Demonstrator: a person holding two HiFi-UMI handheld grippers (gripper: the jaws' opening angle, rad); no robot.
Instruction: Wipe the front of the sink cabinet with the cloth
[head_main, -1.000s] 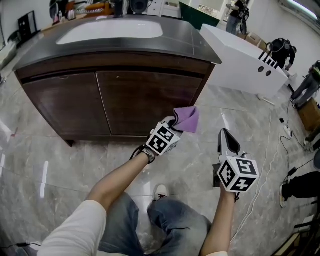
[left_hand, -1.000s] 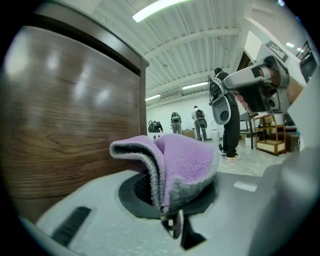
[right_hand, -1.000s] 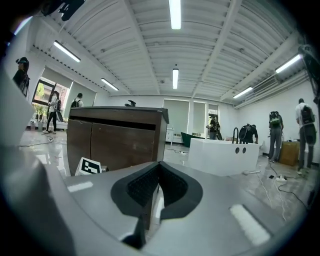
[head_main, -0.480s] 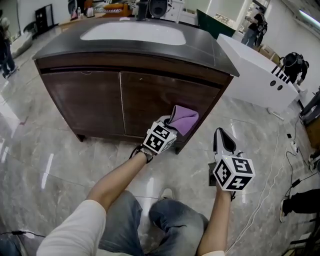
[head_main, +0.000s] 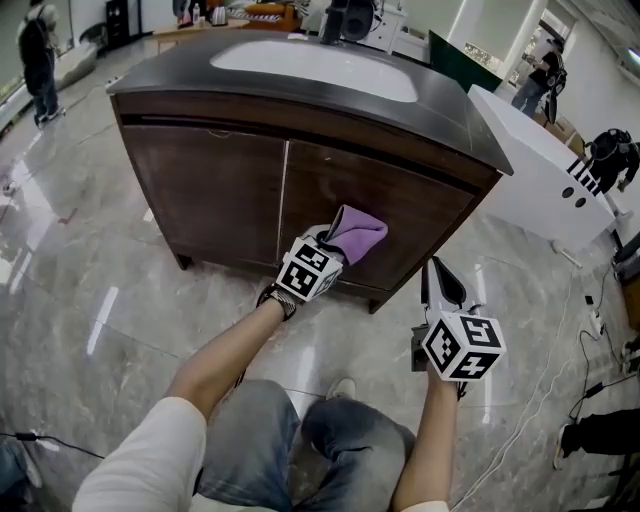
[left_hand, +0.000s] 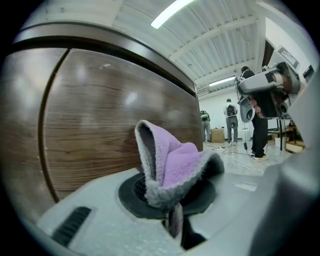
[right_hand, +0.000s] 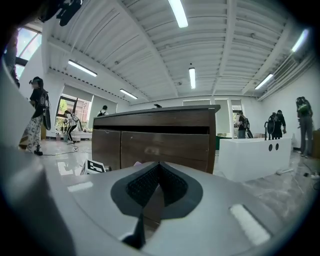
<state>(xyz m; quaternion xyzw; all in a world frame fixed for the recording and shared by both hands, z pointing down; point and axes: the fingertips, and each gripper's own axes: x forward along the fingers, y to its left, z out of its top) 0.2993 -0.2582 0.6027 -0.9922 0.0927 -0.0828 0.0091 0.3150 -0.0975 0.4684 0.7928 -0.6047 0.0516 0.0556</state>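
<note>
The sink cabinet (head_main: 220, 190) is dark brown wood with two doors under a black top and a white basin (head_main: 315, 68). My left gripper (head_main: 332, 240) is shut on a purple cloth (head_main: 357, 233), which it holds up close against the lower part of the right door (head_main: 375, 215). In the left gripper view the cloth (left_hand: 172, 167) stands folded out of the jaws, with the wood door (left_hand: 105, 120) right behind it. My right gripper (head_main: 437, 283) hangs shut and empty to the right, over the floor, off the cabinet's right corner (right_hand: 212, 137).
A white cabinet or tub (head_main: 545, 175) stands to the right of the sink cabinet. Cables (head_main: 590, 330) run over the glossy marble floor at right. People stand in the background (head_main: 40, 55) at the left and far right. My knees (head_main: 300, 450) are below.
My view has shifted so the cabinet sits further right and closer. The left gripper with the cloth has moved up from beside the cabinet's corner onto the right door front.
</note>
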